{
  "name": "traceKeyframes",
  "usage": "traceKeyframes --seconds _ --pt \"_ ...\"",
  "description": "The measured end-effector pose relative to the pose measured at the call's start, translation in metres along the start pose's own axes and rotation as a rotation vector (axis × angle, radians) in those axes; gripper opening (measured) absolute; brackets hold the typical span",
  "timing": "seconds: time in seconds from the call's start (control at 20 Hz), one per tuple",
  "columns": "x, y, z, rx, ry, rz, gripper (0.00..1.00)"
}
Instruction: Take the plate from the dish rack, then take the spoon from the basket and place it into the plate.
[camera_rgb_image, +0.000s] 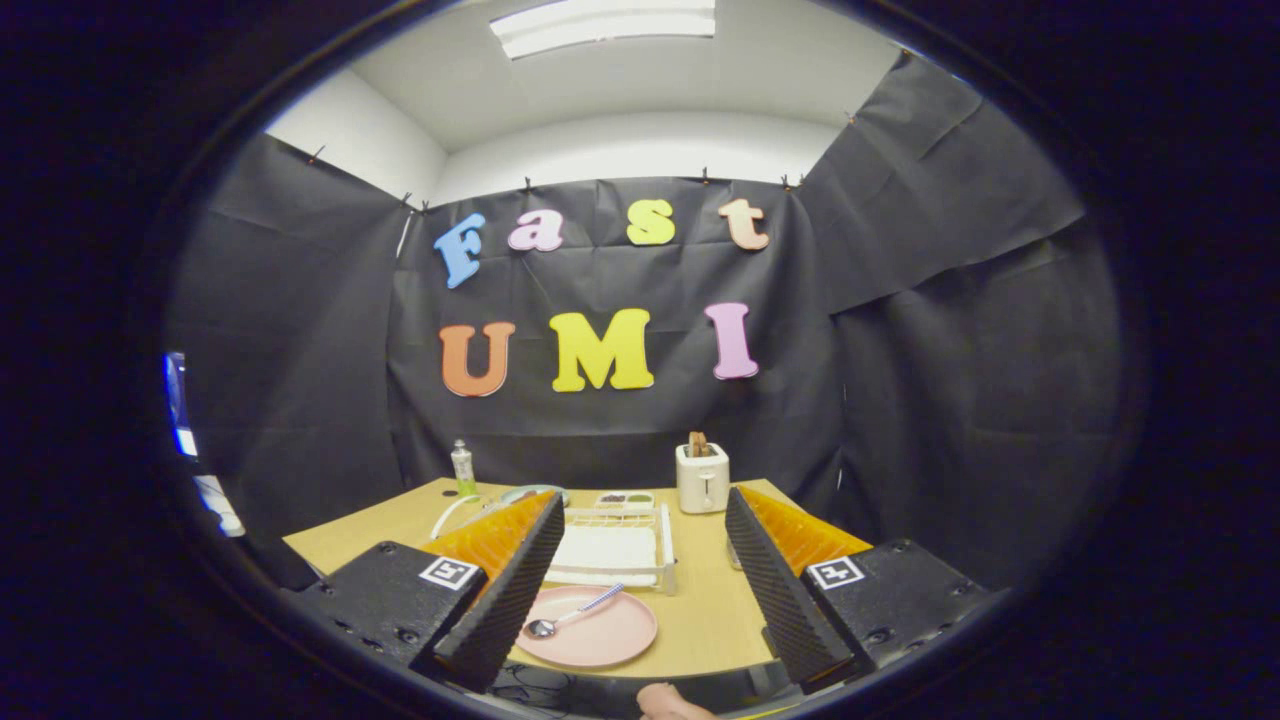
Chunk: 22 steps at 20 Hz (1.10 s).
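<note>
A pink plate (600, 632) lies flat on the wooden table (705, 600), near its front edge. A spoon (570, 615) rests in the plate, bowl toward the left finger and handle pointing back toward the rack. My gripper (640, 585) is open, held above the table, with nothing between its fingers. The plate sits below and between the fingers, closer to the left one. A white wire dish rack (618, 548) stands just beyond the plate.
A white toaster (702, 477) with bread stands at the back of the table. A small bottle (462, 468) is at the back left, with a bluish dish (530, 492) and a small tray (625, 498) behind the rack. A fingertip (668, 702) shows at the front edge.
</note>
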<state>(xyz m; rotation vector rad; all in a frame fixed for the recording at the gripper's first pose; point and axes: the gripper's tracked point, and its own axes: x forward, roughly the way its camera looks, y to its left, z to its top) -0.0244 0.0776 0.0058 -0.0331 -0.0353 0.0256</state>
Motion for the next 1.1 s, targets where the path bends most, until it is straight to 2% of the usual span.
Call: traceKeyframes --seconds 0.5,1.1 --pt "0.008 -0.001 -0.003 -0.020 0.004 -0.006 1.00" --pt "0.017 0.012 -0.020 -0.060 0.037 0.030 1.00"
